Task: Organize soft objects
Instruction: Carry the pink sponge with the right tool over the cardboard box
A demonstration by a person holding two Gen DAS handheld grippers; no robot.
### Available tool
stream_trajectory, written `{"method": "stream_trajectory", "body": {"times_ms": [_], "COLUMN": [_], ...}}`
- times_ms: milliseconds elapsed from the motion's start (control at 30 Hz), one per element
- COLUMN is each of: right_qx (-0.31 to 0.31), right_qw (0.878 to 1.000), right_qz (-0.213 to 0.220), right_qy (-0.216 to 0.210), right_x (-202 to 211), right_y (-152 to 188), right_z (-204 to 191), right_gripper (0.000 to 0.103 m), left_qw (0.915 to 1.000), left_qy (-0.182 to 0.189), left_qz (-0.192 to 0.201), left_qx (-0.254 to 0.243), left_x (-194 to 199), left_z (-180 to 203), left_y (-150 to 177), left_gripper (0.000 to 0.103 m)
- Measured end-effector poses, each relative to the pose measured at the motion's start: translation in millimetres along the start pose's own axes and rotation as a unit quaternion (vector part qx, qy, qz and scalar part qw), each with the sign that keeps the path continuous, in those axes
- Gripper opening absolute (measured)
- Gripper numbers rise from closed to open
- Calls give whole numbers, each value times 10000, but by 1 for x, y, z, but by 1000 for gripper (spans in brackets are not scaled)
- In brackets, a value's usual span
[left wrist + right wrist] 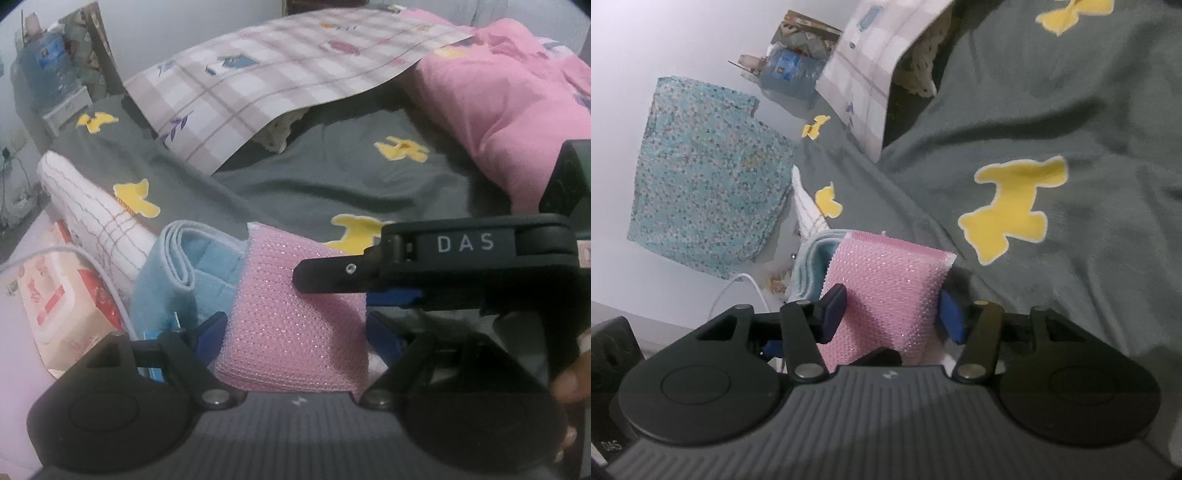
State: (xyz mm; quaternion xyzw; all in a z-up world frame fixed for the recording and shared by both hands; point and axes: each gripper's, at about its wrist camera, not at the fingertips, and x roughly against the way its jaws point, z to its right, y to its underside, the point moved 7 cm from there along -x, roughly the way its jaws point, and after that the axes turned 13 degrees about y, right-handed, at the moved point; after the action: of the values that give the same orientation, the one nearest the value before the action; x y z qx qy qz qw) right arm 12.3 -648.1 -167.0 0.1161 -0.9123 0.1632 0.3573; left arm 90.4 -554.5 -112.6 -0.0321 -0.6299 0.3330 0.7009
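Sponge (295, 317) on bedspread (332, 184), rolled towel (173, 273) just left.

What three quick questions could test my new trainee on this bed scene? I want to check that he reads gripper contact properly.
1. True or false: the pink cloth sits between the fingers of both the left gripper and the right gripper.
2. Which item lies directly beside the pink cloth? A) blue towel B) pink blanket C) water jug
3. Fill in: the bedsheet is grey with ____ shapes.

Key:
1. True; each wrist view shows blue pads on either side of it, though firm clamping cannot be confirmed.
2. A
3. yellow
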Motion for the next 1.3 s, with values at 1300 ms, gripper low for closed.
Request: {"method": "stream_trajectory", "body": {"times_ms": [1300], "right_qx": [3153], "right_qw": [9209], "right_qz": [-1929], "right_qy": [-1234], "right_x": [-88], "right_y": [386], "right_z": [-422], "right_gripper": [55], "left_qw": [9285], "left_qy": [-1915], "left_qz": [1244], "left_qx": [2927], "left_x": [357], "left_z": [-287], "left_y": [323], "left_gripper": [86]}}
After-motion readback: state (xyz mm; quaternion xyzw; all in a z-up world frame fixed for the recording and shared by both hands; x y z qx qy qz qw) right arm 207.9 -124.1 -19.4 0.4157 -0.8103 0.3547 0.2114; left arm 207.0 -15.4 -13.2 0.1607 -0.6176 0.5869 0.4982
